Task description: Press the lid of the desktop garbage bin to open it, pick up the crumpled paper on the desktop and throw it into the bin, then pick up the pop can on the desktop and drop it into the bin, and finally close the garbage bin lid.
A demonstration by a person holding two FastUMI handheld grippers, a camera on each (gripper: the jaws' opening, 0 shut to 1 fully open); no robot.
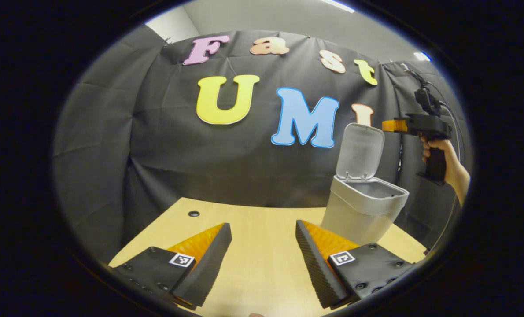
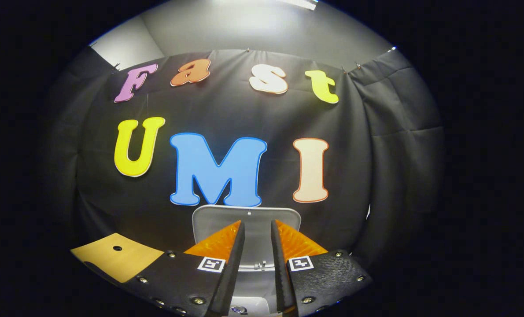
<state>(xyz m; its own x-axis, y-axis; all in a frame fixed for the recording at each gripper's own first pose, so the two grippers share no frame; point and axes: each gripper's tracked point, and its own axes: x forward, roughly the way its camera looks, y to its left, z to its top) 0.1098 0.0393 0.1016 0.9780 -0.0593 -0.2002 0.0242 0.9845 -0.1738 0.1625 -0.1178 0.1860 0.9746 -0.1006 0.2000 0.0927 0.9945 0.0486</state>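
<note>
Left gripper view: left gripper (image 1: pixel 263 229) released, fingers spread wide, empty, over wooden table (image 1: pixel 253 264). Small round hole (image 1: pixel 193 214) far left in tabletop. Garbage bin (image 1: pixel 362 207) stood upright at far right; lid (image 1: pixel 359 152) raised, pointing up. Right gripper (image 1: pixel 394 125) level with lid top, beside it, held by hand (image 1: pixel 440 154); finger state cannot tell.

Right gripper view: right gripper (image 2: pixel 257 229) fingers narrowly parted, grasping nothing, lid (image 2: pixel 207 224) behind them; bin body cut off below.

My table (image 1: pixel 253 264) is pale wood, with a small dark hole (image 1: pixel 193 214) near its far left corner. The grey bin (image 1: pixel 363 207) stands on its far right side, lid up. From my right claw's camera I catch one corner of the table (image 2: pixel 112 259), hole included
</note>
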